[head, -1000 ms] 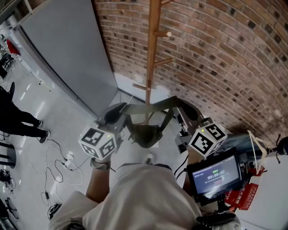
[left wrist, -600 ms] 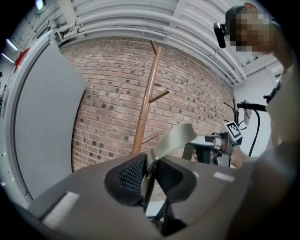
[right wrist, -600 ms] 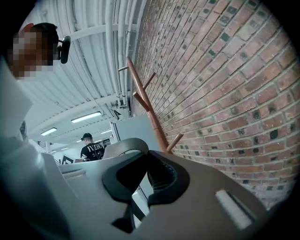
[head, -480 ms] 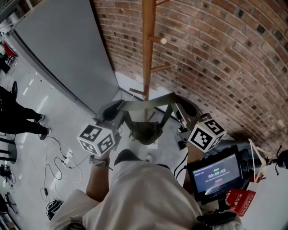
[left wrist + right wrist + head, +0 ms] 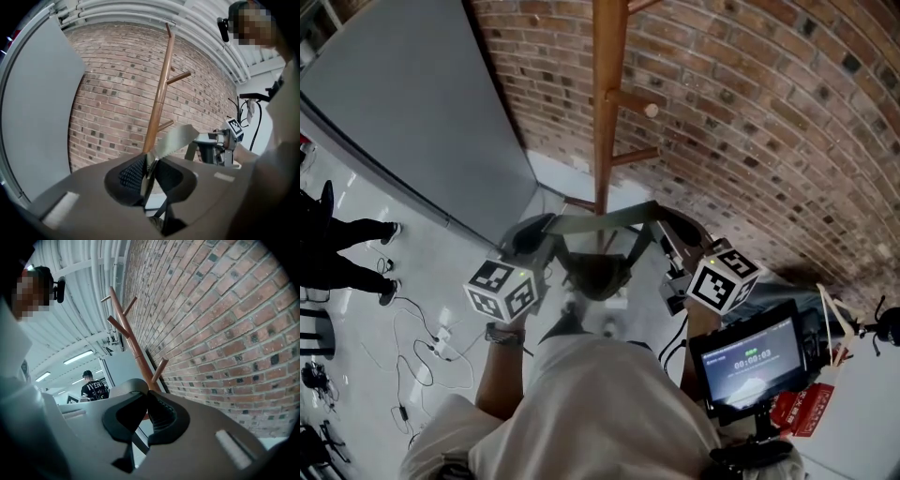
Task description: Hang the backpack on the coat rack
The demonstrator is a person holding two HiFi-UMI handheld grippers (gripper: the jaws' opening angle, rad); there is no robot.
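The olive backpack (image 5: 596, 274) hangs by its top strap (image 5: 600, 223), which is stretched level between my two grippers. My left gripper (image 5: 536, 234) is shut on the strap's left end; the pale strap (image 5: 176, 137) sticks out past the left gripper (image 5: 149, 169). My right gripper (image 5: 680, 227) is shut on the strap's right end, and in its own view the right gripper (image 5: 146, 403) shows closed pads. The wooden coat rack (image 5: 605, 112) stands just behind the strap, its pegs (image 5: 634, 99) pointing right. The same coat rack (image 5: 159, 101) rises ahead, and the coat rack (image 5: 135, 348) leans by the bricks.
A brick wall (image 5: 759, 112) runs behind the rack, and a grey panel (image 5: 403, 112) stands to its left. A person (image 5: 342, 248) stands at the far left near floor cables (image 5: 422, 347). A monitor (image 5: 748, 361) sits at my lower right.
The rack's pole and pegs have drawn closer and shifted slightly left in the head view. Both grippers, still holding the strap, moved toward the rack with the backpack hanging between them.
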